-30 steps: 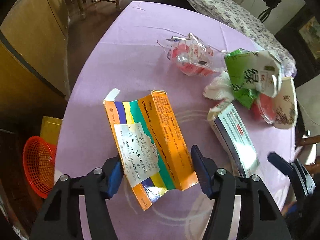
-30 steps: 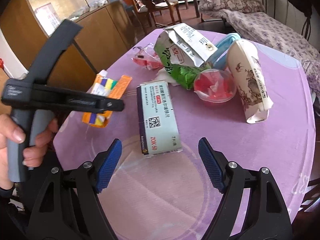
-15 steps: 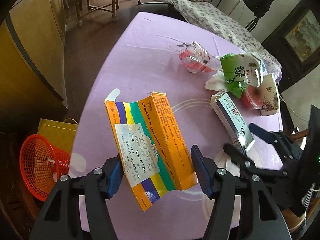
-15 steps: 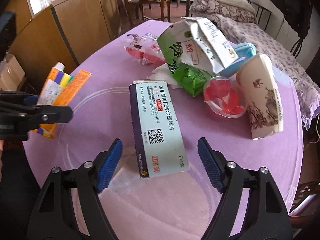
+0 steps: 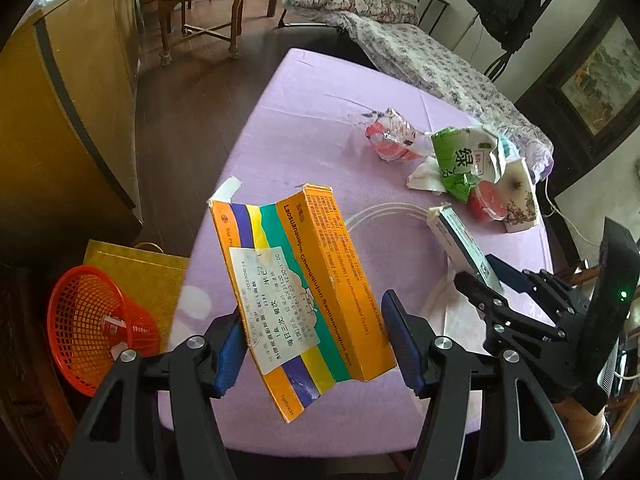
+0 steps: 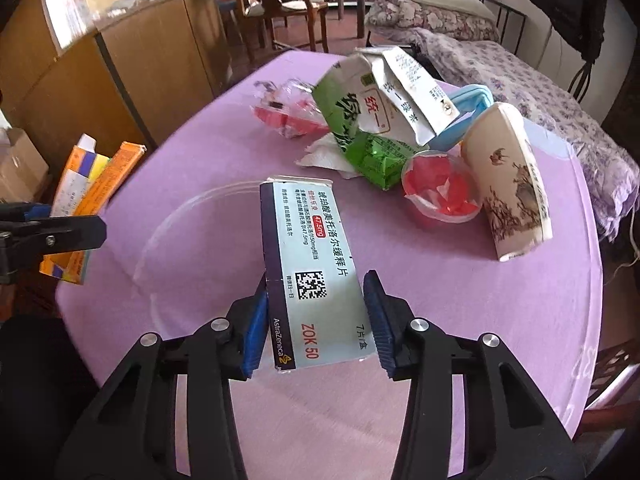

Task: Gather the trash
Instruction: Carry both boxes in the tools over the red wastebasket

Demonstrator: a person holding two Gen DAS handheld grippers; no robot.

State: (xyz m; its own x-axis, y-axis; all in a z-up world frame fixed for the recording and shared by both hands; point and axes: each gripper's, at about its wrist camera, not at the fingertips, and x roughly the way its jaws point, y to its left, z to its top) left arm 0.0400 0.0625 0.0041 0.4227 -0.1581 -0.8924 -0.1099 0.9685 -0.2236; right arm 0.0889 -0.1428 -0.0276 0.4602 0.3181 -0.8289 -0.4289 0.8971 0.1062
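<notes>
My left gripper [image 5: 316,344] is shut on an orange medicine box [image 5: 296,280] with coloured stripes and holds it tilted in the air above the near left edge of the purple table [image 5: 320,92]. The same orange box [image 6: 92,184] shows at the left of the right wrist view. My right gripper [image 6: 316,312] has its jaws closing on a white and blue medicine box [image 6: 316,248]. Both blue pads [image 6: 256,320] touch the sides of its near end. From the left wrist view, this white box [image 5: 460,240] sits in the right gripper [image 5: 492,280] at the right.
Behind the white box lie a green tea carton [image 6: 372,112], a paper cup [image 6: 508,184], a plastic cup with red scraps [image 6: 440,192], a clear wrapper [image 6: 284,112] and a tissue [image 6: 324,156]. A red mesh basket [image 5: 92,320] and a yellow bag [image 5: 140,276] are on the floor at the left.
The left gripper has risen and drawn back from the table with the orange box. The right jaws have narrowed from wide apart onto the white box's sides.
</notes>
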